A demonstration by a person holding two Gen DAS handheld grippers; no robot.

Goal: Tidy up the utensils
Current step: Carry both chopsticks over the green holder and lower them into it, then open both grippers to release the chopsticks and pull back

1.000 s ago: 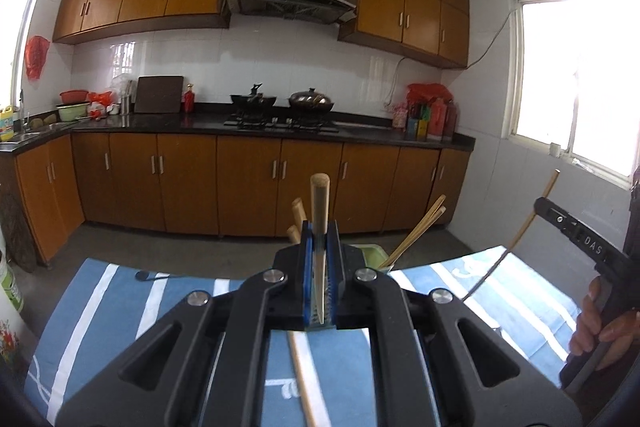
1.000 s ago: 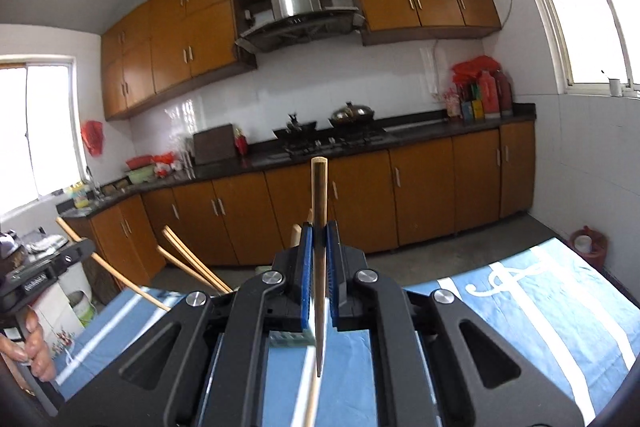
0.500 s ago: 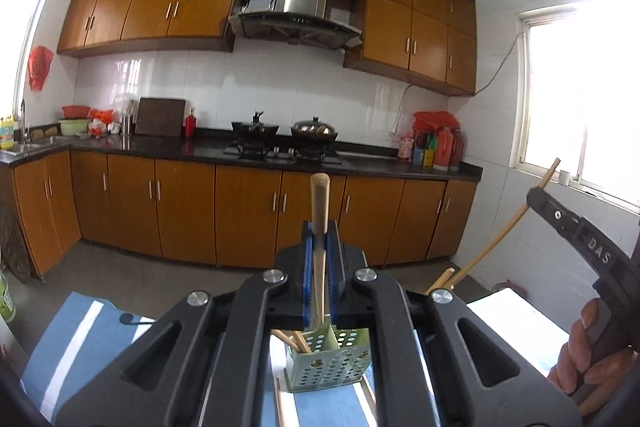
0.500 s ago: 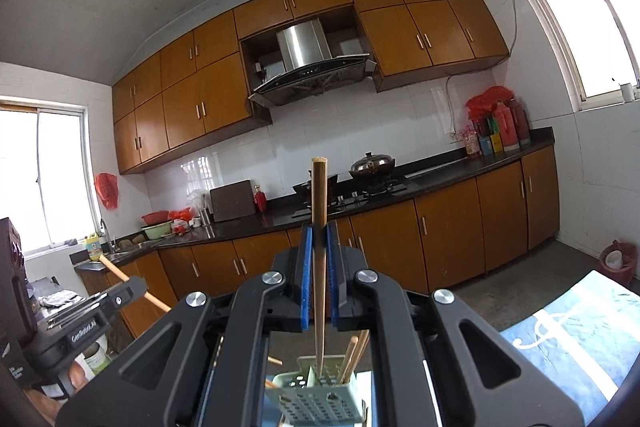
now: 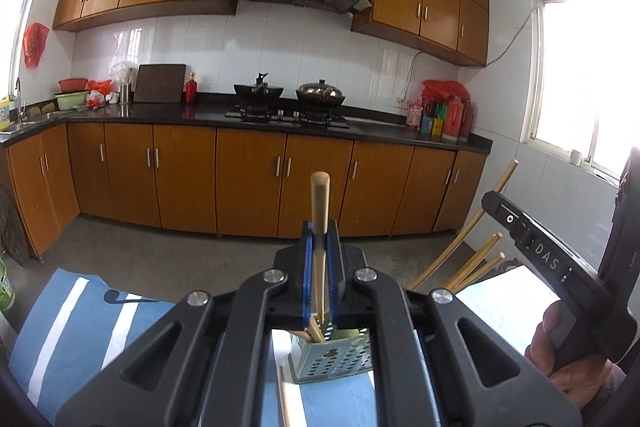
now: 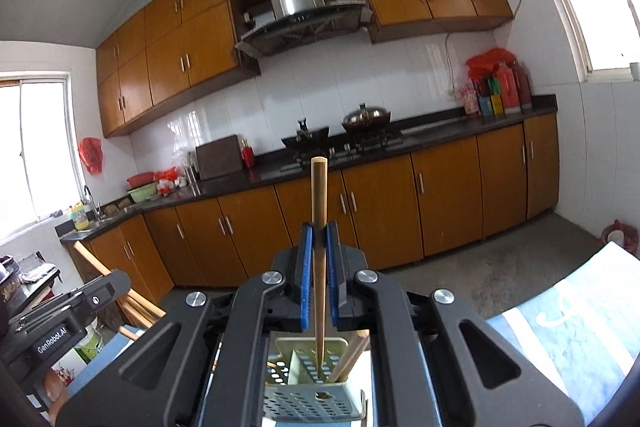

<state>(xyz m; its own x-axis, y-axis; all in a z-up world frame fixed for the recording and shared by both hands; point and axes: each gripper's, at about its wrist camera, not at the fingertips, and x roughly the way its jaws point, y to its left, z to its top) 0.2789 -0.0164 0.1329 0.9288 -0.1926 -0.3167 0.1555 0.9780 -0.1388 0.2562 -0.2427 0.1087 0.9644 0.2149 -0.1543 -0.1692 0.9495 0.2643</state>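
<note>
Blue striped cloth across the lower frame, green perforated holder standing on it at bottom centre of both views, a few sticks already leaning inside. Your left gripper is clamped on a round-topped wooden stick and your right gripper on a chopstick, each upright with its lower tip at the holder's mouth; keep them vertical, lower until each tip is well inside a compartment, then let go one at a time so neither tips the holder. Gripper bodies hide the holder's rim and base, so which compartment each tip sits over is unclear, and a loose stick on the cloth is cut off at the bottom edge.
</note>
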